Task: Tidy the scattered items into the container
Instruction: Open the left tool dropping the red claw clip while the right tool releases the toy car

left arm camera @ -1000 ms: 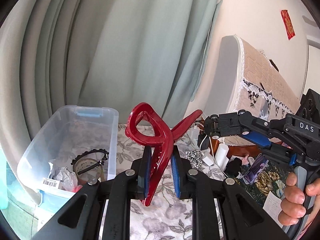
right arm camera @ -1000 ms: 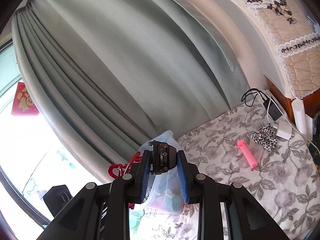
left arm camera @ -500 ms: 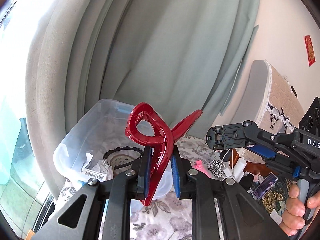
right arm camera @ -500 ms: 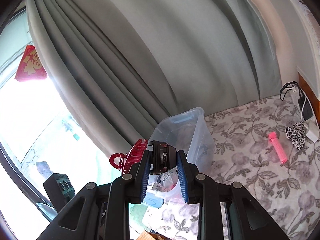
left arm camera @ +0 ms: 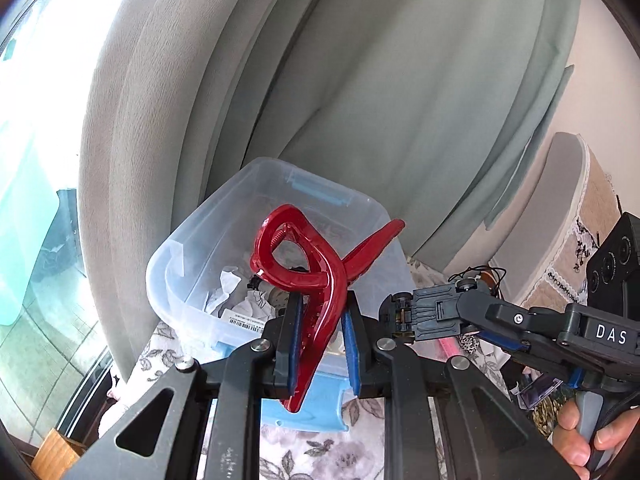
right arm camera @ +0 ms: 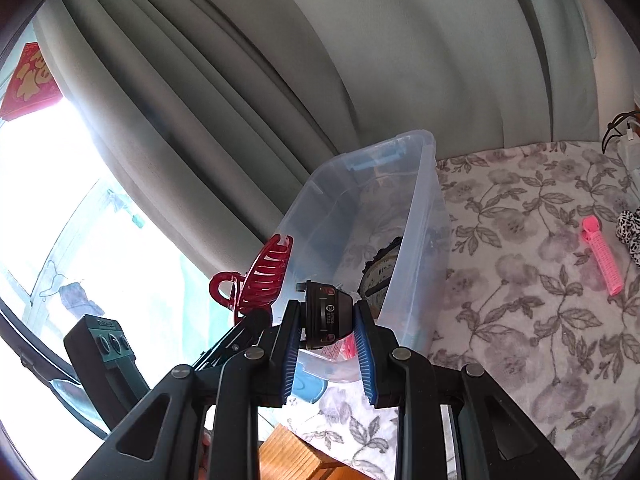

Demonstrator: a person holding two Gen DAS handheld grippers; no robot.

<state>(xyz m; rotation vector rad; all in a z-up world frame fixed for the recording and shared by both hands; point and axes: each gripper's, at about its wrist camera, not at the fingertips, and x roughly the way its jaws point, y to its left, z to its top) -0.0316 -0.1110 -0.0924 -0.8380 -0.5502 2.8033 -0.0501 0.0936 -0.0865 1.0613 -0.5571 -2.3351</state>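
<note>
left gripper: jaws clamped on red claw hair clip, held near its toothed end, loop handles sticking up past the fingertips
right gripper: jaws clamped on small dark toy car; in left view it sits to the right of the clip, car underside showing
container: clear plastic bin just ahead and below both grippers, blue latch on near end; inside are crumpled paper, a barcode label, a dark headband
left on table: pink hair roller and leopard scrunchie, well off to the right of right gripper on floral cloth
further back: grey-green curtain
risk: clip seems only at near rim, not over the opening; early release could bounce it off the wall onto cloth. Grippers close together, could knock each other. Clip held off-centre, may swivel
change vs earlier: both grippers have swung toward the bin; it now sits central and closer in both views, roller and scrunchie further off to the side
</note>
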